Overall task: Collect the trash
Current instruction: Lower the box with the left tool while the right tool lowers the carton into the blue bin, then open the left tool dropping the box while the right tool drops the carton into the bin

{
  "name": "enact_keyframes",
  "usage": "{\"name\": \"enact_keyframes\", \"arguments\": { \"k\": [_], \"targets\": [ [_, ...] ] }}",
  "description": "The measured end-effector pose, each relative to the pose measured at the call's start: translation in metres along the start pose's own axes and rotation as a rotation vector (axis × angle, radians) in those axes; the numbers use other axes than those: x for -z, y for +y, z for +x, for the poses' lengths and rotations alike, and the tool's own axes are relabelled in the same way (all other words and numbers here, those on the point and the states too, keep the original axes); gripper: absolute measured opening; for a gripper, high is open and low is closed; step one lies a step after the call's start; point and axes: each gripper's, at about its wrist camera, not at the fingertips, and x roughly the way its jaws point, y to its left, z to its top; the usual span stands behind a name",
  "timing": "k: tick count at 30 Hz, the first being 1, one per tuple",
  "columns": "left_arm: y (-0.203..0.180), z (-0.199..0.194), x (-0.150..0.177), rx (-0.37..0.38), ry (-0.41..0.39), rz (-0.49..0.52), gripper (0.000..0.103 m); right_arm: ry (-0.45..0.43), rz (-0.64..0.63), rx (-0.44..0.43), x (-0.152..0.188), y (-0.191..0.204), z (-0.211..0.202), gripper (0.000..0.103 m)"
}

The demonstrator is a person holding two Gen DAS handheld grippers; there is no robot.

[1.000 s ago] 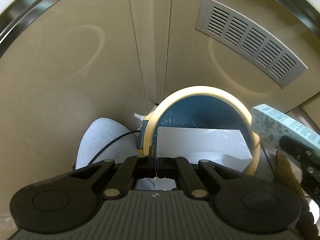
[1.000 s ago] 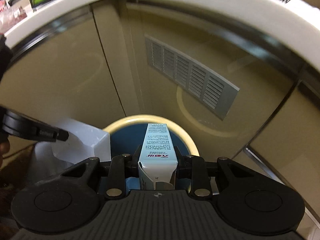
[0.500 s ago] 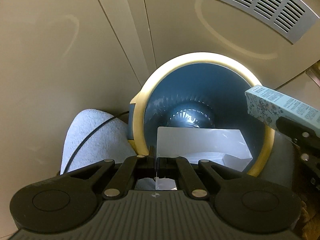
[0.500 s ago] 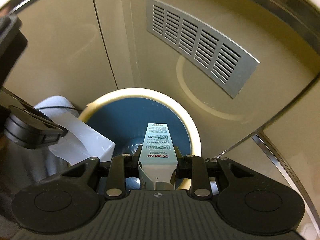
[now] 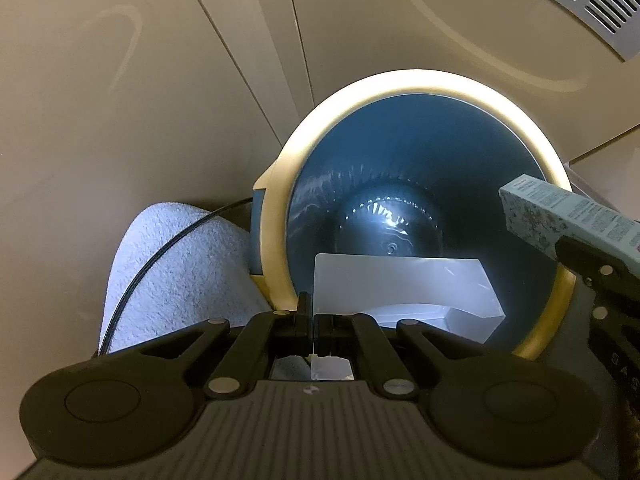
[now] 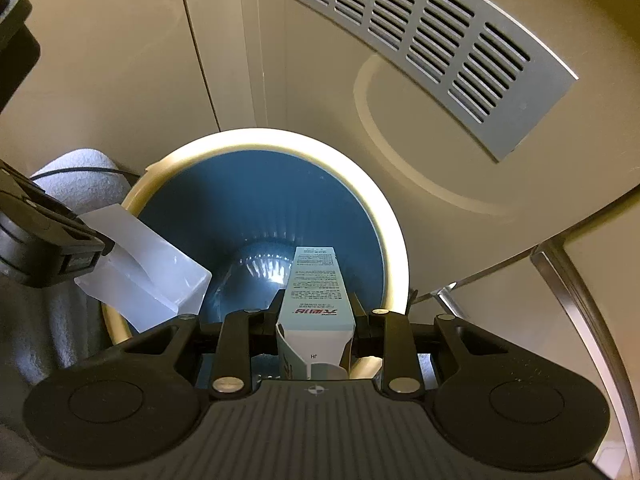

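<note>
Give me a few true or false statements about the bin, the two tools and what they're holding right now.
1. The left tool is shut on a clear plastic box. True.
2. The right tool is open and holds nothing. False: it is shut on a pale blue carton.
3. Both items are held over the mouth of the bin. True.
4. The bin is red inside. False: it is dark blue inside with a cream rim.
5. A vent grille is set in the panel behind the bin. True.
6. The carton lies at the bottom of the bin. False: it is gripped above the opening.
</note>
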Motion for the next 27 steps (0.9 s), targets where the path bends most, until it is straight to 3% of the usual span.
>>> {"name": "enact_keyframes", "arguments": {
  "k": [11, 12, 14, 15, 16, 17, 20, 22, 27],
  "targets": [
    [-0.003, 0.005, -0.007, -0.014, -0.012, -0.008, 0.002, 0.014, -0.019, 0.013, 0.001, 0.007, 0.013, 0.031],
    [-0.003, 0.006, -0.007, -0.014, -0.017, -0.005, 0.009, 0.014, -0.018, 0.013, 0.001, 0.007, 0.013, 0.031],
    [-0.003, 0.004, -0.007, -0.011, -0.031, -0.002, 0.042, 0.013, -0.016, 0.018, 0.002, 0.007, 0.011, 0.031],
    [-0.002, 0.002, -0.007, -0.009, -0.042, -0.005, 0.072, 0.012, -0.014, 0.02, 0.002, 0.007, 0.01, 0.031],
    [-0.002, 0.0, -0.007, -0.008, -0.055, -0.009, 0.096, 0.009, -0.013, 0.021, 0.002, 0.007, 0.009, 0.033],
    [-0.001, -0.004, -0.007, -0.007, -0.077, -0.015, 0.102, 0.007, -0.012, 0.022, 0.002, 0.006, 0.008, 0.043],
    [-0.001, -0.014, -0.007, 0.007, -0.115, -0.013, 0.103, -0.011, -0.011, 0.027, 0.004, 0.006, 0.004, 0.066],
    [-0.001, -0.016, -0.006, 0.015, -0.112, -0.004, 0.103, -0.024, -0.015, 0.029, 0.004, 0.007, 0.001, 0.076],
    [0.004, -0.025, -0.004, 0.031, -0.128, -0.01, 0.103, -0.072, 0.001, 0.022, 0.005, 0.0, -0.013, 0.083]
  ]
}}
